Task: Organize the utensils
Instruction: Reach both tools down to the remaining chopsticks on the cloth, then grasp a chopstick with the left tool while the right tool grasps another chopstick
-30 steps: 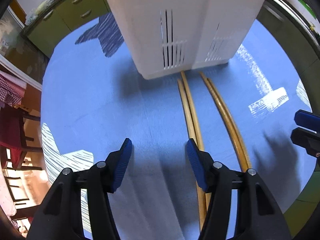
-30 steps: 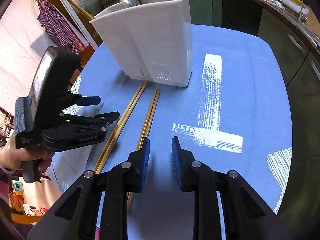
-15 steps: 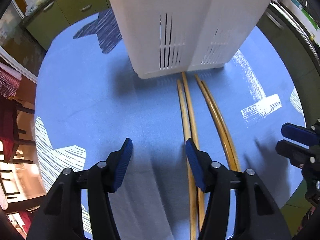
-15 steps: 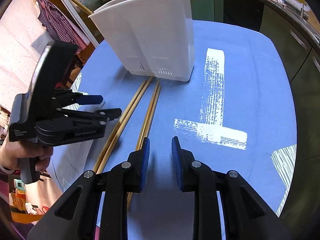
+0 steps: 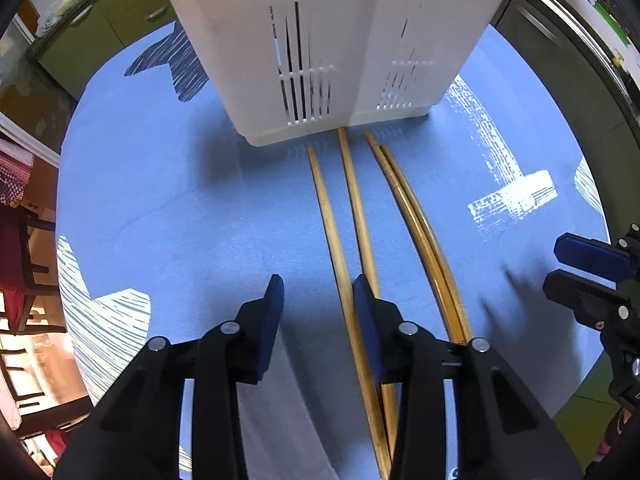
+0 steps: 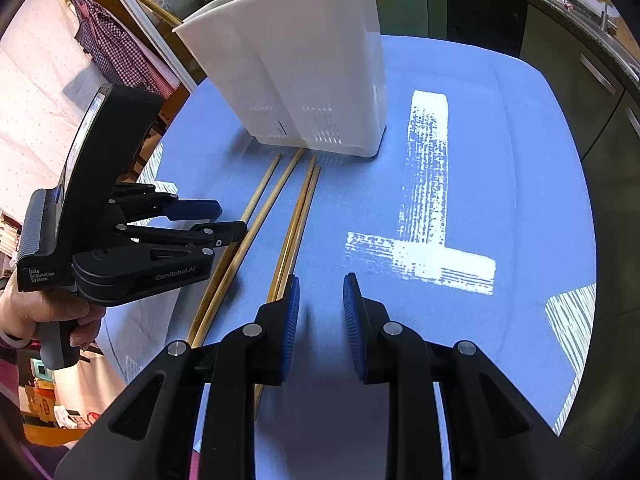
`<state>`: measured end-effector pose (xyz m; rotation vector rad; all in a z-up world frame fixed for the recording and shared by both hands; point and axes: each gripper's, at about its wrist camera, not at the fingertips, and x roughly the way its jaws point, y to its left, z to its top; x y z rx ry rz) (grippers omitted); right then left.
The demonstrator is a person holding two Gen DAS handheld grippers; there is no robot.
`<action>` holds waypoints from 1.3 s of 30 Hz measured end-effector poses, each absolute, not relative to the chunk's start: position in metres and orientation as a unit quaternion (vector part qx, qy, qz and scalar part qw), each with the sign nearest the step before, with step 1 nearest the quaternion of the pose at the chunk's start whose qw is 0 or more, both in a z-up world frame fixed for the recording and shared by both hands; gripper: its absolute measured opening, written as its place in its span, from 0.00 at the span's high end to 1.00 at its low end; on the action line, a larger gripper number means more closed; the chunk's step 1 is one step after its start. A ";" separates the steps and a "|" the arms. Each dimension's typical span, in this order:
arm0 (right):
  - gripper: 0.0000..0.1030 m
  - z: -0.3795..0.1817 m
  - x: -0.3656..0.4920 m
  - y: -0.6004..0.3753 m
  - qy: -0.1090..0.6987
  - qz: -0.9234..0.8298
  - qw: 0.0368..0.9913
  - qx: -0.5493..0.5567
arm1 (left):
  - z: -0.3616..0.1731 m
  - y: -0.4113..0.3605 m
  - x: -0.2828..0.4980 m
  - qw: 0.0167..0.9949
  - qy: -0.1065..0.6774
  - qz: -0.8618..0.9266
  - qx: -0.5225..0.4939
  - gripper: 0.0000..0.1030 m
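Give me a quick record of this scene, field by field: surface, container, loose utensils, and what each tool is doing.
surface: blue tablecloth with white patterns
container: white utensil holder, upright, already holding some utensils
loose utensils: four wooden chopsticks lying in front of the holder, a lighter pair and a darker pair
left tool: jaws just closing, one lighter chopstick between them, pads not yet pressing
right tool: narrowly open, nothing between its jaws
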<state>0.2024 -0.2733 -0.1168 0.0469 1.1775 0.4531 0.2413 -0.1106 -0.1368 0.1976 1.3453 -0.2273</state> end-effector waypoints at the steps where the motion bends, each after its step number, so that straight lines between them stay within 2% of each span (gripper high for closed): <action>1: 0.77 -0.117 0.203 -0.272 0.551 0.212 0.807 0.021 | -0.139 -0.108 0.246 0.769 0.624 -0.105 0.088 0.65; 5: 0.77 -0.116 0.206 -0.268 0.551 0.211 0.807 0.018 | -0.139 -0.108 0.250 0.770 0.624 -0.106 0.083 0.66; 8: 0.77 -0.115 0.209 -0.265 0.551 0.209 0.808 0.015 | -0.138 -0.105 0.256 0.771 0.622 -0.106 0.087 0.90; 26: 0.78 -0.146 0.243 -0.227 0.594 0.196 0.781 -0.009 | -0.105 -0.054 0.238 0.807 0.576 -0.093 0.088 0.93; 39: 0.78 -0.154 0.248 -0.212 0.605 0.165 0.777 -0.059 | -0.105 -0.040 0.228 0.809 0.572 -0.106 0.082 0.94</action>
